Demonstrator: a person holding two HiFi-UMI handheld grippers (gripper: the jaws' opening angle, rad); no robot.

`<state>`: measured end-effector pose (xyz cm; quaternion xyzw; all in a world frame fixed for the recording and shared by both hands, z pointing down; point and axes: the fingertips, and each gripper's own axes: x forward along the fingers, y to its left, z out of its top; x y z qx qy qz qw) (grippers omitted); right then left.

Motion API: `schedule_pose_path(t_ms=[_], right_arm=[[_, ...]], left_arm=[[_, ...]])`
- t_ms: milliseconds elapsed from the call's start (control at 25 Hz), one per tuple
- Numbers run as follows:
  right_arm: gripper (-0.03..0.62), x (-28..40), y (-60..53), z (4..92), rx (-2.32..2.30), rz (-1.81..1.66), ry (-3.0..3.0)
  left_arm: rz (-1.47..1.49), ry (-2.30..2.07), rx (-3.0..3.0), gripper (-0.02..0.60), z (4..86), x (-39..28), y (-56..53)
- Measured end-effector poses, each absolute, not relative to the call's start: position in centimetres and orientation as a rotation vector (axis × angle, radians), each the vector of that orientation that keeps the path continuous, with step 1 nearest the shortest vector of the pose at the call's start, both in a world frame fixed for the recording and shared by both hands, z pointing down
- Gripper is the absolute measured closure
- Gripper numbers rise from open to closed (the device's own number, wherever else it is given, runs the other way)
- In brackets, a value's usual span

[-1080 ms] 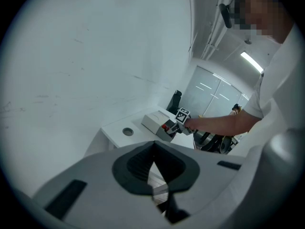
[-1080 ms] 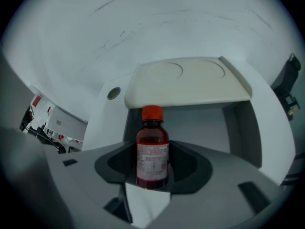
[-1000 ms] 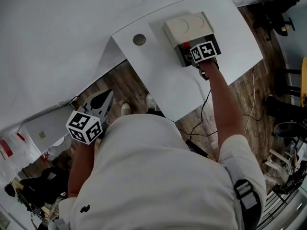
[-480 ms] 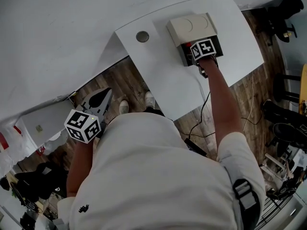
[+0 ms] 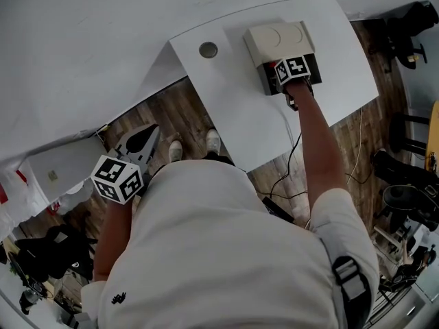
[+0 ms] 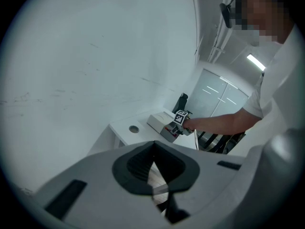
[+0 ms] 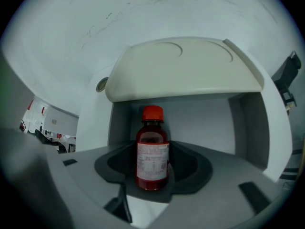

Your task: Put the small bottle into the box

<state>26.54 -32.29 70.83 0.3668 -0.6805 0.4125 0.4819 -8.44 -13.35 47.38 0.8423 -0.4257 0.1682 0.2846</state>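
The small bottle (image 7: 152, 149) has a red cap, dark red contents and a white label. It stands upright between the jaws of my right gripper (image 7: 152, 178), which is shut on it. It sits at the open mouth of the box (image 7: 186, 66), under the raised cream lid, with grey inner walls behind it. In the head view the right gripper (image 5: 289, 70) is at the box (image 5: 280, 40) on the white table (image 5: 233, 115), and the bottle is hidden there. My left gripper (image 5: 140, 144) hangs off the table's left side over the floor, shut and empty (image 6: 153, 151).
A round grommet (image 5: 208, 49) is set in the table left of the box. White wall runs behind the table. Cables (image 5: 291, 156) trail over the wood floor by the table's near edge. Dark chairs and gear (image 5: 405, 177) crowd the right side.
The right gripper stays at the box mouth with the bottle. The left gripper has barely drifted. The whole view has shifted slightly.
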Motion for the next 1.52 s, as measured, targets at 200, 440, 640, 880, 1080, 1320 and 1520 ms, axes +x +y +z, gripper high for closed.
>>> schedule_pose_path(t_ms=[200,440,640,880,1080,1320,1520], right_arm=[[0.370,26.5,-32.1,71.1,0.877,1.013,-1.644],[0.367,26.6,-32.3,71.1,0.893,1.032,-1.644],[0.367,26.6,-32.4,70.9,0.906,1.049,-1.655],[0.367,26.7,-32.5,70.5,0.936,1.070,-1.667],[0.367,27.2,-32.6,70.0,0.954,1.069,-1.679],[0.367,27.5,-32.4,68.3,0.993,1.056,-1.709],[0.367,27.6,-32.1,66.5,1.033,1.040,-1.742]], left_arm=[[0.442,-1.152,2.241,0.575,47.4,-8.7,-13.1],[0.439,-1.151,2.241,0.575,47.5,-8.7,-13.0],[0.439,-1.141,2.246,0.575,47.4,-8.6,-13.1],[0.441,-1.133,2.255,0.575,47.5,-8.7,-13.2],[0.439,-1.120,2.261,0.575,47.5,-8.6,-13.3],[0.439,-1.087,2.278,0.575,47.6,-8.3,-13.3],[0.440,-1.041,2.303,0.575,48.0,-7.9,-13.6]])
